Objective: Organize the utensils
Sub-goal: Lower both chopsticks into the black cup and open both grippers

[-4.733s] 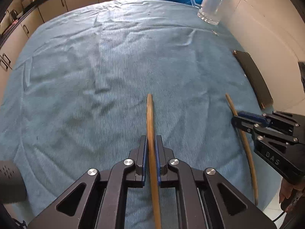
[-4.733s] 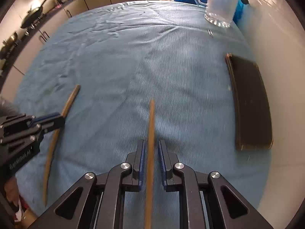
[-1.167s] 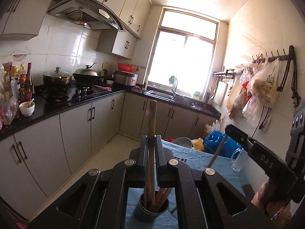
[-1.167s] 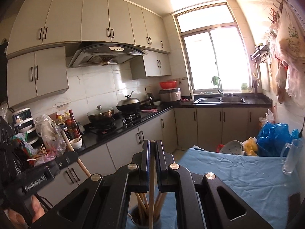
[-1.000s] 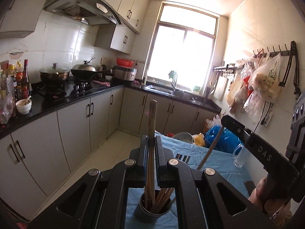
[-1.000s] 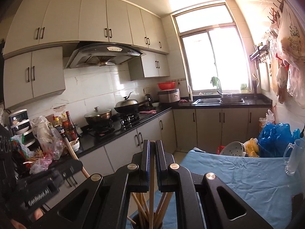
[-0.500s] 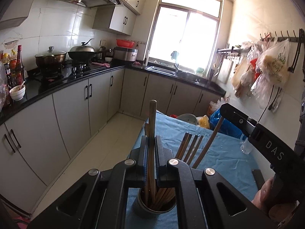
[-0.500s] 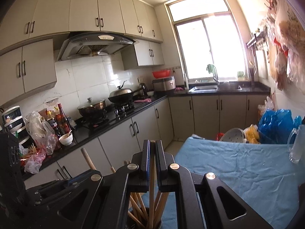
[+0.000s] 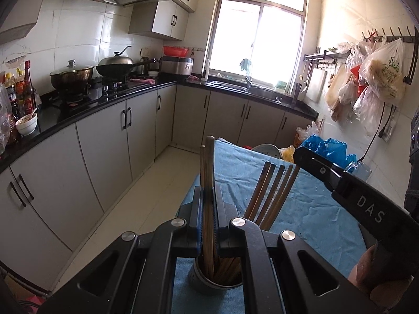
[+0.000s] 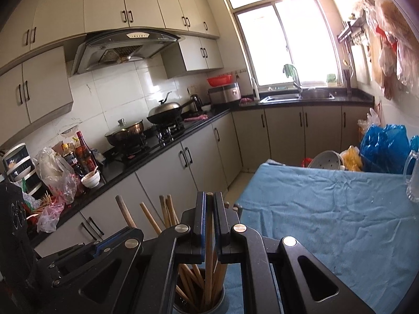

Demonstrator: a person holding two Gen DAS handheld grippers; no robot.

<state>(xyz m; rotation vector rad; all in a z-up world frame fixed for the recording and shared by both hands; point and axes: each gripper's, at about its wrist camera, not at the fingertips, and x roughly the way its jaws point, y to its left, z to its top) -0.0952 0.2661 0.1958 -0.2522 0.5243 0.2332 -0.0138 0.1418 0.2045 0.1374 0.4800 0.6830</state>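
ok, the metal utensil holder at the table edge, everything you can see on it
The utensil holder is a grey metal cylinder with small perforations in its wall, standing upright on the blue tablecloth near the table's edge. It holds a bundle of wooden chopsticks that fan out above the rim. The left gripper and right gripper each clamp one chopstick whose lower end sits inside the holder. Its base is cropped or hidden by the gripper bodies in both wrist views.
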